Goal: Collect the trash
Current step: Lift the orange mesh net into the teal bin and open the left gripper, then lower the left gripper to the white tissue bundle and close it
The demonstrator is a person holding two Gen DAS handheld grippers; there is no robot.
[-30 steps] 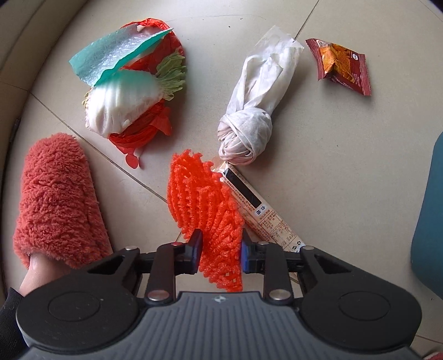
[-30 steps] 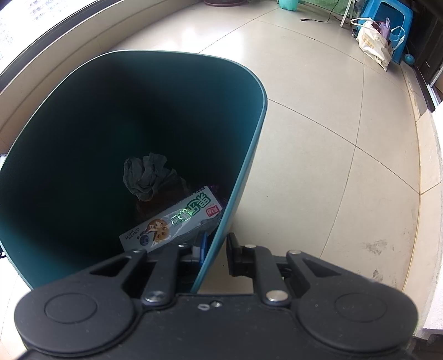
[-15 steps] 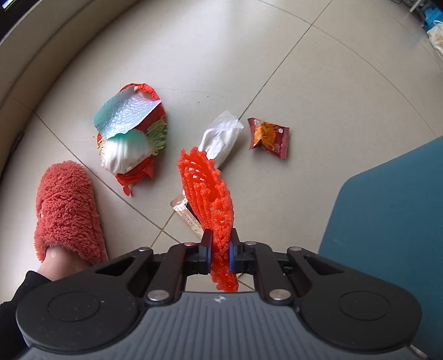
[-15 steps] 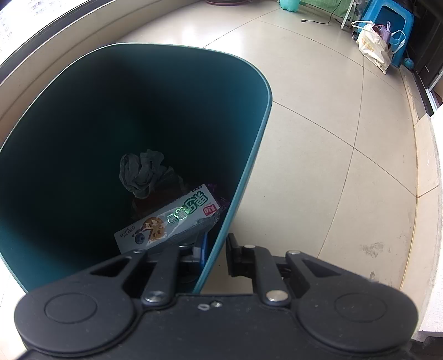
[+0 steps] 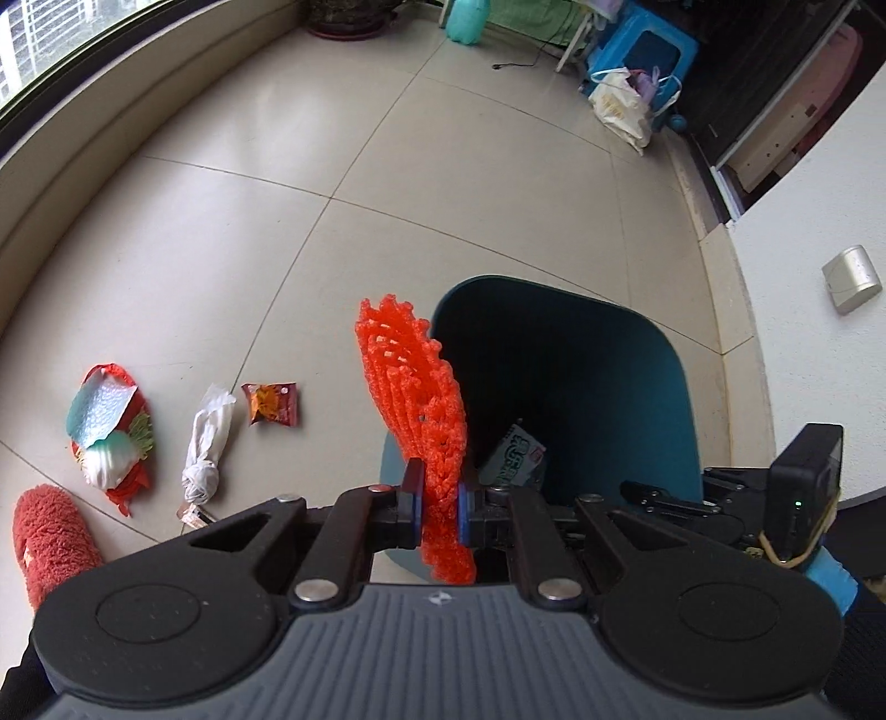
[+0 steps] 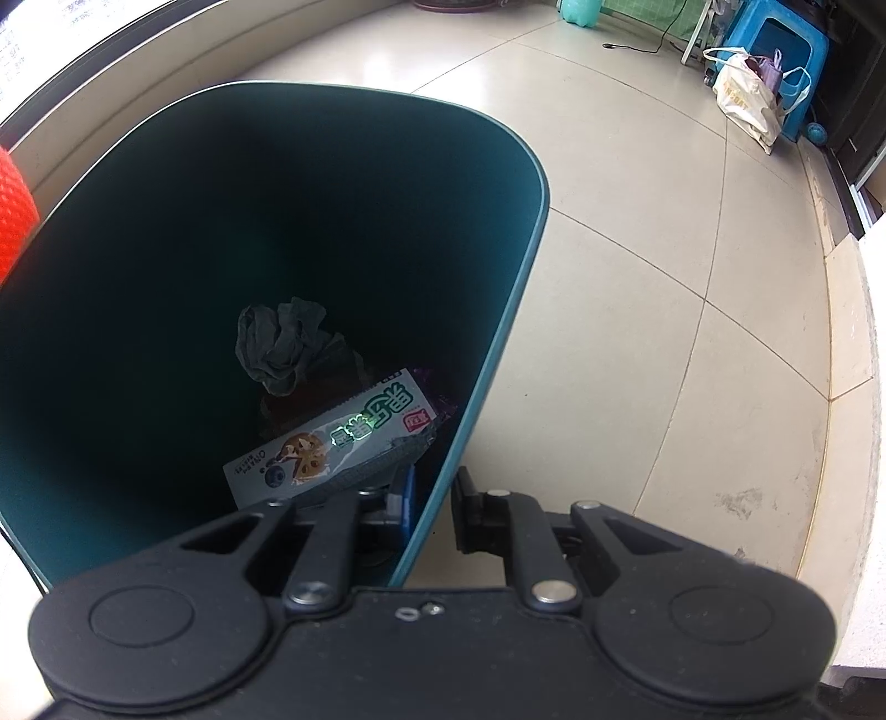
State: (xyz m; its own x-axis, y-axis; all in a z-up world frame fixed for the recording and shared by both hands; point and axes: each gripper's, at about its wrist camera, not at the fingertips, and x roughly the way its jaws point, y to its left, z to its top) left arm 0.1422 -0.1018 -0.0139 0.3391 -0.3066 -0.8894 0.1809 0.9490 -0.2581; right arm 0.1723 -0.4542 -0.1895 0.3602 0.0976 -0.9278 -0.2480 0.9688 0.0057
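Note:
My left gripper point(image 5: 439, 507) is shut on an orange foam net point(image 5: 412, 387) and holds it upright at the near left rim of the teal bin point(image 5: 673, 354). My right gripper point(image 6: 433, 512) is shut on the bin's wall point(image 6: 501, 332), one finger inside and one outside. In the bin lie a crumpled grey wad point(image 6: 279, 346) and a white snack packet point(image 6: 332, 437). On the floor to the left lie a knotted white bag point(image 5: 207, 443), a red snack wrapper point(image 5: 271, 404), a red net bundle with teal and white wrap point(image 5: 108, 432), and a small packet point(image 5: 191, 512).
A red fluffy slipper point(image 5: 47, 540) with a foot in it is at the lower left. A blue stool point(image 5: 645, 50) and a cream bag point(image 5: 623, 108) stand at the far right. A low ledge under a window runs along the left.
My left gripper closed on the orange net, lifted it off the floor and carried it right to the bin's rim. My right gripper kept its hold on the bin wall.

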